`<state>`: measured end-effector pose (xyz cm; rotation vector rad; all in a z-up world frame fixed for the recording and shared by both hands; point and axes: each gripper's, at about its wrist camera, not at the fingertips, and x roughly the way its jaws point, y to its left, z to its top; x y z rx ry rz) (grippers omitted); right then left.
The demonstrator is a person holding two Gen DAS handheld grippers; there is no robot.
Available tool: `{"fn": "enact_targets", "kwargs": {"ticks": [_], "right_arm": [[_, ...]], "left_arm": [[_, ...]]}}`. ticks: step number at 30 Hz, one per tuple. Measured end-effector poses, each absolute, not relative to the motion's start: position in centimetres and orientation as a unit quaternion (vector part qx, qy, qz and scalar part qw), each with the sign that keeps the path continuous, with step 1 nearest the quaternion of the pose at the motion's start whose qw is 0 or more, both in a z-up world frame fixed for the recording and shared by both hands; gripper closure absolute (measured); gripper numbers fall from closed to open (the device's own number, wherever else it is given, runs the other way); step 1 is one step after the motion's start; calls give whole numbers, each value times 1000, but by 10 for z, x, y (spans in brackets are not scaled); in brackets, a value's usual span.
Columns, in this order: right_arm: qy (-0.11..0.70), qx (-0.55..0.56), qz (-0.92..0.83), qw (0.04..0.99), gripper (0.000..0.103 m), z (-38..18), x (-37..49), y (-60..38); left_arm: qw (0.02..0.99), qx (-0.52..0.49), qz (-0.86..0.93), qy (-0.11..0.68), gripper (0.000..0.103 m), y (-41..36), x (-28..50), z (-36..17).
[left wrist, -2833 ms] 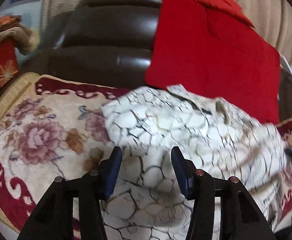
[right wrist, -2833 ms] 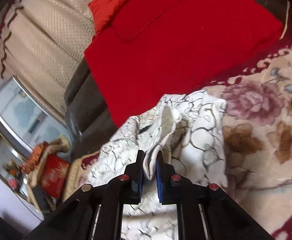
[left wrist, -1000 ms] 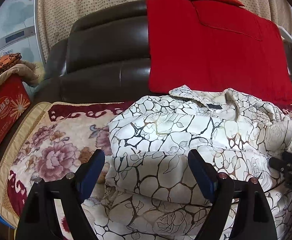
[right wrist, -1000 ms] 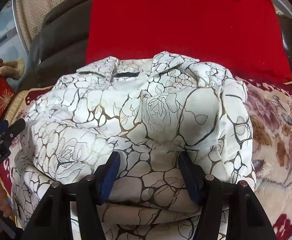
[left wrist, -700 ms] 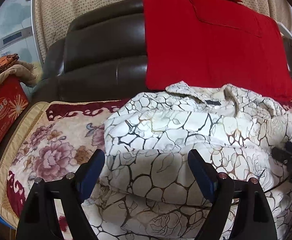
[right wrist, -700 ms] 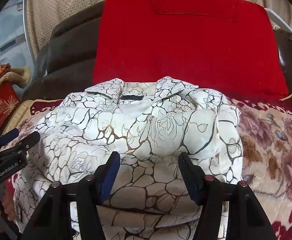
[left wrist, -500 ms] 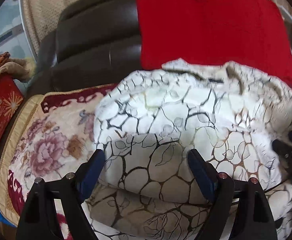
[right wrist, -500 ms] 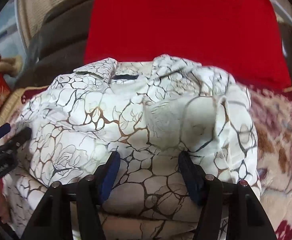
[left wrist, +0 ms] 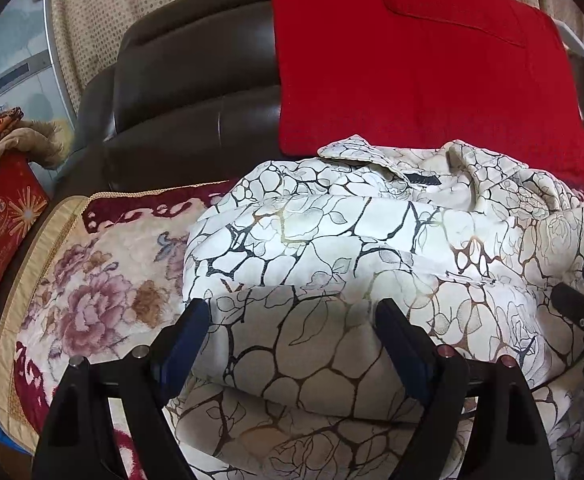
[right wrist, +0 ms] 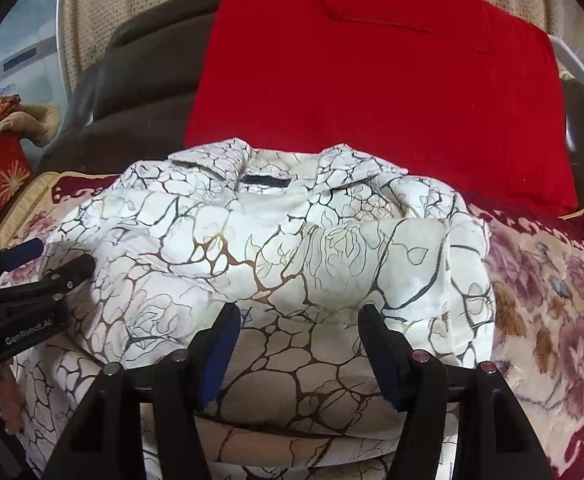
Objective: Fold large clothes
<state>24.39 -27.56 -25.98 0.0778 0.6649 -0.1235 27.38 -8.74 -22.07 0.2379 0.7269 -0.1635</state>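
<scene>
A: Biggest change first: the shirt (left wrist: 331, 248) is now a folded bundle at frame centre in both views, lying on the floral blanket (left wrist: 92, 280) below the red cushion (left wrist: 411, 60). Earlier it was a loose heap, and your right claw (right wrist: 295, 344) was pinched shut on an edge of it.

B: And my claws now?

A: Your left claw (left wrist: 292, 336) stands wide open over the near fold, pads clear of the cloth. Your right claw is partly open and grips nothing. My guess is this fold is laid and only tidying is left.
</scene>
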Motion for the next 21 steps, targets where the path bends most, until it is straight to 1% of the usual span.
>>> {"fn": "enact_targets", "kwargs": {"ticks": [5, 8, 10, 12, 16, 19, 21], "right_arm": [[332, 49, -54, 940, 37, -258, 240, -281], [377, 64, -40, 923, 38, -272, 243, -286], [392, 71, -35, 916, 40, -277, 242, -290], [377, 75, -31, 922, 40, -270, 233, -293], [330, 104, -20, 938, 38, -252, 200, -311], [321, 139, -15, 937, 38, -247, 181, -330], [316, 161, -19, 935, 35, -247, 164, -342]], "left_arm": [[922, 125, -84, 356, 18, -89, 269, -221], [901, 155, -91, 394, 17, -94, 271, -239], [904, 156, -94, 386, 17, -92, 266, -235], [909, 154, -91, 377, 17, -86, 261, -229], [919, 116, -73, 369, 18, -54, 251, -215], [928, 79, -47, 362, 18, -15, 239, -204], [929, 50, -38, 365, 18, 12, 228, -202]]}}
